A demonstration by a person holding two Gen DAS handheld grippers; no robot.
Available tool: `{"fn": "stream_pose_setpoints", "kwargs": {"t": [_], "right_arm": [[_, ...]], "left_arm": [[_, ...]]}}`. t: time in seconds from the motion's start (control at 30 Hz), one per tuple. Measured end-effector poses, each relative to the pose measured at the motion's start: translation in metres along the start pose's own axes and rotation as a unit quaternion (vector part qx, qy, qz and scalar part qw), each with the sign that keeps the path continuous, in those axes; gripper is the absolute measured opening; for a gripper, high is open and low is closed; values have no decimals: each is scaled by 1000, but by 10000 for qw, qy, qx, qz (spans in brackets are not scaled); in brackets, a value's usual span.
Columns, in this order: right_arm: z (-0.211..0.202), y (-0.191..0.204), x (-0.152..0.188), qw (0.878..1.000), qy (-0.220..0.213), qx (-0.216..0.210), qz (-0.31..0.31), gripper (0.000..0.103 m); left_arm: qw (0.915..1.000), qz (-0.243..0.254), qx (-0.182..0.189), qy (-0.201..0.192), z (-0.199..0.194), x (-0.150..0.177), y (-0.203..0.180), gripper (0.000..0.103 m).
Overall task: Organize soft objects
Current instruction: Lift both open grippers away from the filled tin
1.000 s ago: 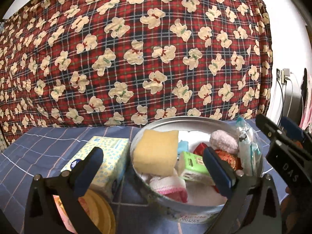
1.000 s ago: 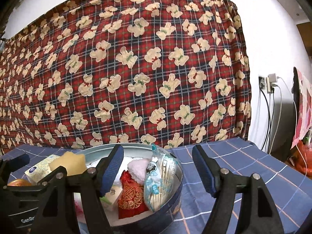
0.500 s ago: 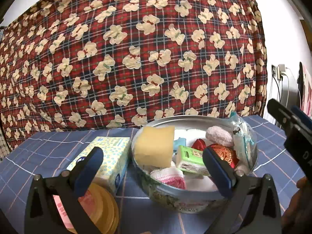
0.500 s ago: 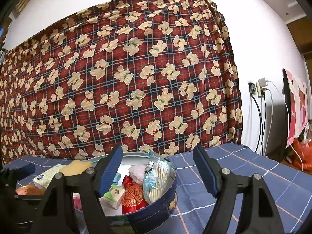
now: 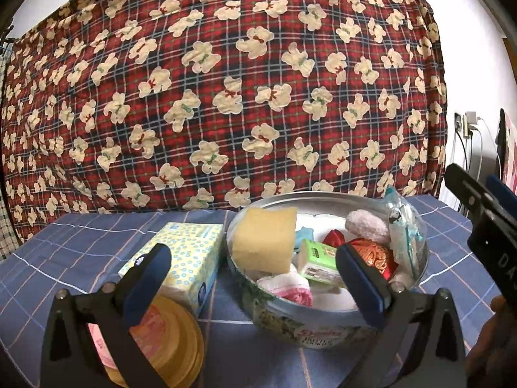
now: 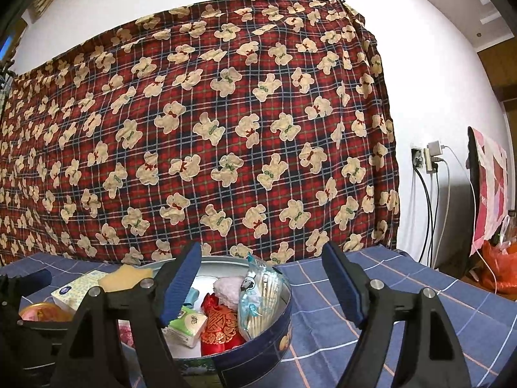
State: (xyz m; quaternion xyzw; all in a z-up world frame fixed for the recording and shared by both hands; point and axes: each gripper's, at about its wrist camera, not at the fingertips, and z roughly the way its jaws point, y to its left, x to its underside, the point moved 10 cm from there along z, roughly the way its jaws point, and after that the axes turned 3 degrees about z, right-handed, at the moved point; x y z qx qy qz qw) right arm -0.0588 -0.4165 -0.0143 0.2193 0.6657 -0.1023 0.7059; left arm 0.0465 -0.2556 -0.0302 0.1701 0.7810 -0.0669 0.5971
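Note:
A round metal tin (image 5: 323, 326) (image 6: 258, 352) stands on the blue checked cloth and holds several soft things: a yellow sponge (image 5: 263, 241) (image 6: 126, 278), a green tissue pack (image 5: 318, 262) (image 6: 187, 323), a red embroidered pouch (image 5: 371, 253) (image 6: 221, 326), a pink fluffy pad (image 5: 366, 226), a pink-white cloth (image 5: 287, 287) and a clear bag of swabs (image 5: 405, 229) (image 6: 260, 300). My left gripper (image 5: 252, 278) is open in front of the tin with nothing between its fingers. My right gripper (image 6: 261, 287) is open and empty, level with the tin's right side.
A tissue box (image 5: 184, 258) lies left of the tin, with a yellow-lidded round container (image 5: 171, 342) in front of it. A red plaid bear-print blanket (image 5: 226, 90) hangs behind. Wall sockets with cables (image 6: 426, 161) and an orange bag (image 6: 497, 271) are at the right.
Both grippers have drawn back from the tin, which now looks smaller and farther. The right gripper's view has tilted upward, showing more wall.

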Motion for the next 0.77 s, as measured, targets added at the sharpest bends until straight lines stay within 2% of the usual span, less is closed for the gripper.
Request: {"fn": "stream_pose_setpoints", "kwargs": {"t": [0.3, 0.43, 0.53, 0.77], "right_arm": [[1, 0, 0, 10000, 1, -10, -16, 79], [1, 0, 0, 10000, 9, -7, -7, 80], [1, 0, 0, 10000, 7, -2, -10, 80], [5, -9, 4, 9999, 81, 106, 57, 81]], "left_arm": [[9998, -17, -169, 120, 1, 3, 4, 103], [9998, -82, -132, 136, 1, 4, 3, 103], [9997, -123, 105, 168, 2, 5, -1, 103], [9998, -43, 125, 129, -1, 5, -6, 103]]}}
